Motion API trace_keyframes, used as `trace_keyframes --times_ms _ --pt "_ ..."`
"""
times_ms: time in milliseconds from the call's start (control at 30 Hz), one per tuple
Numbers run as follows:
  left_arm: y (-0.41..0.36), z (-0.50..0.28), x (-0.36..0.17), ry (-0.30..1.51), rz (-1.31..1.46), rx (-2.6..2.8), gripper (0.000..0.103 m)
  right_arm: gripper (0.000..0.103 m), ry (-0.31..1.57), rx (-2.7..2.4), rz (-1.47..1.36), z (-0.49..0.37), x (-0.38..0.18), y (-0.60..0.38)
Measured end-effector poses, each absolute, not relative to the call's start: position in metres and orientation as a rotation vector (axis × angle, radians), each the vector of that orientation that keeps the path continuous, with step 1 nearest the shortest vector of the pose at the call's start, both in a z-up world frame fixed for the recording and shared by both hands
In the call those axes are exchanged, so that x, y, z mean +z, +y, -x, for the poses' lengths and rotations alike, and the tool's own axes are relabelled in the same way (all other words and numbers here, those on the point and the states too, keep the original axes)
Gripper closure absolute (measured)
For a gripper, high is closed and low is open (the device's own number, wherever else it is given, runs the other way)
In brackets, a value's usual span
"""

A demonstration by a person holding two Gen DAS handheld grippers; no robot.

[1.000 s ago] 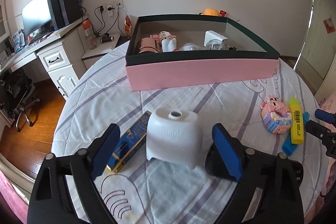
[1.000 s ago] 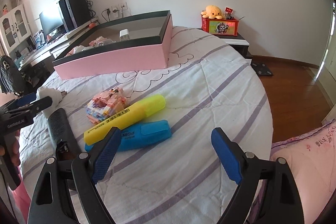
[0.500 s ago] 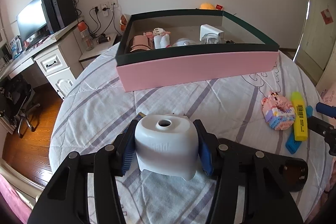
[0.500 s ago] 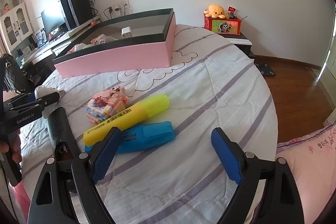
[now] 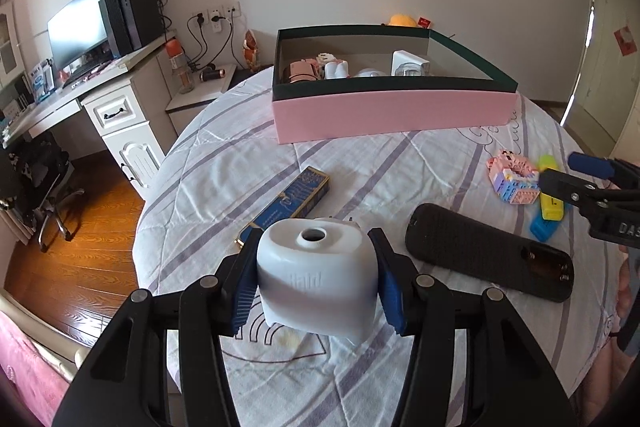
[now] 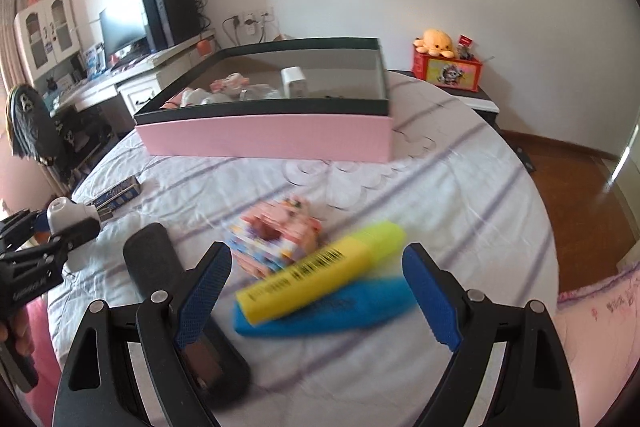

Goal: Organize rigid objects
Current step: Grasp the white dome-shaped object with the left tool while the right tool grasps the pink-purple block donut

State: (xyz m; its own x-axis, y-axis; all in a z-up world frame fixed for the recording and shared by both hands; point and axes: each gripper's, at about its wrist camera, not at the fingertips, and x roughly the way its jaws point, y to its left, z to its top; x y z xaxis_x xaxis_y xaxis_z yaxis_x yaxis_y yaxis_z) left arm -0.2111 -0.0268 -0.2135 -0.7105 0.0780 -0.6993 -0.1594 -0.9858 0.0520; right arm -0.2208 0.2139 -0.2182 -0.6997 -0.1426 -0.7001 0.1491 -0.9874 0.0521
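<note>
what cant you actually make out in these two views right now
- Left wrist view: the near wall of the pink box hides the lower parts of the things inside, so they cannot be named.
- Left wrist view: the raised word on the white plastic piece is too faint to read.
- Right wrist view: motion blur smears the barcode on the yellow highlighter and the print on the blue highlighter.
- Right wrist view: the left finger covers part of the black case.

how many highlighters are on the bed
2. The yellow highlighter lies slanted across the blue highlighter, touching it, between the open right gripper's fingers, beside the brick toy. Others may be hidden in the pink box.
</note>
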Motion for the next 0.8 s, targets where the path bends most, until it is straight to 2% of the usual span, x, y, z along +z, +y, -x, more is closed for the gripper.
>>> trace_keyframes --times_ms 267,600,633,667,733,800 --pt "-0.032 0.207 -0.219 0.139 1.147 2.777 0.05 0.014 0.197 -2.72 -1.2 0.242 -0.228 0.186" --pt "-0.031 0.209 -0.225 0.132 1.158 2.774 0.05 0.015 0.199 -2.614 -1.265 0.258 -0.243 0.185" --pt "-0.03 0.209 -0.225 0.134 1.158 2.774 0.05 0.017 0.199 -2.604 -1.268 0.258 -0.244 0.184" --pt "-0.03 0.209 -0.225 0.132 1.161 2.77 0.05 0.023 0.204 -2.59 -1.278 0.259 -0.247 0.182" --pt "-0.028 0.211 -0.227 0.135 1.164 2.767 0.05 0.024 0.204 -2.594 -1.27 0.258 -0.248 0.181" --pt "-0.028 0.212 -0.228 0.132 1.167 2.768 0.05 0.04 0.169 -2.585 -1.262 0.258 -0.247 0.184"
